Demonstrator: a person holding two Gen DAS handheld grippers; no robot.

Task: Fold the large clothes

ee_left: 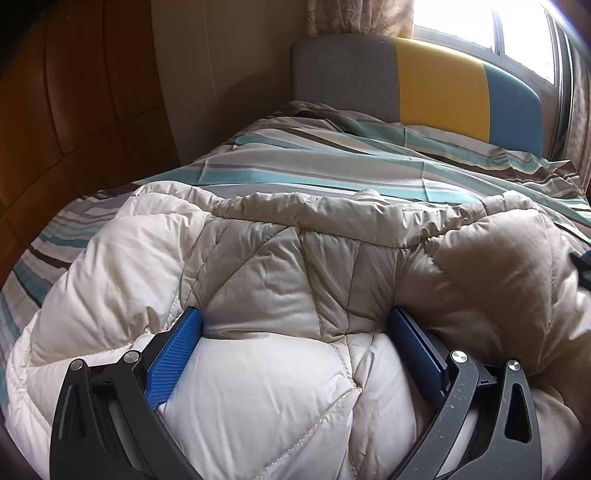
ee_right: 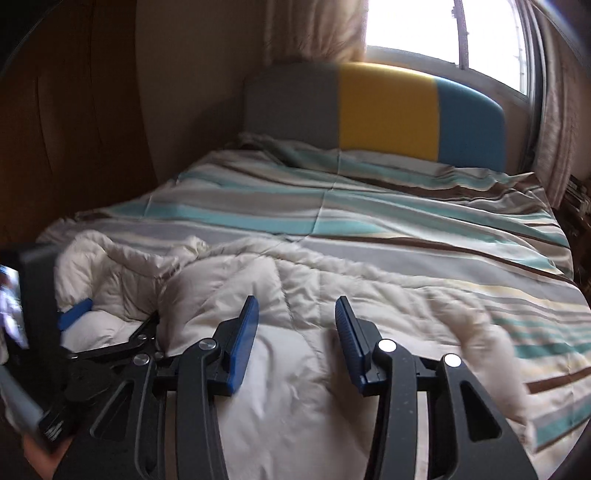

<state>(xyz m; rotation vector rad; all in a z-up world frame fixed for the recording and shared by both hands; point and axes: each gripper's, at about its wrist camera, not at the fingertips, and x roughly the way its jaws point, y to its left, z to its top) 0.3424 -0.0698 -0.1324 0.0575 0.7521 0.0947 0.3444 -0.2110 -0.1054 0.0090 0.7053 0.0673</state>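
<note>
A cream-white quilted down jacket (ee_left: 258, 280) is seen lying bunched on a bed covered by a striped sheet of teal, grey, brown and white bands (ee_left: 332, 162). The jacket is spread across the near part of the bed, with its puffed panels heaped towards the left side in the right wrist view (ee_right: 236, 280).

The left tongs (ee_left: 295, 325) are held fully apart, and their blue ribbed pads (ee_left: 173, 362) are pressed down into the padding on either side of a swollen fold of the jacket. The fold bulges up between the pads, but it is not seen to be pinched, since the tongs stand at their widest. The same left tongs are visible at the left edge of the right wrist view (ee_right: 110, 325), sunk into the jacket.

The right tongs (ee_right: 295, 317) are held partly apart above a flat stretch of the jacket, and nothing is seen between their blue pads (ee_right: 243, 343). That view is blurred, so whether the tips brush the fabric cannot be told.

At the far end of the bed a padded headboard in grey, yellow and blue panels (ee_left: 439, 81) is set below a bright window (ee_right: 424, 33), with a pale patterned curtain (ee_left: 354, 16) beside it. A brown wooden wardrobe (ee_left: 74, 96) is seen at the left.
</note>
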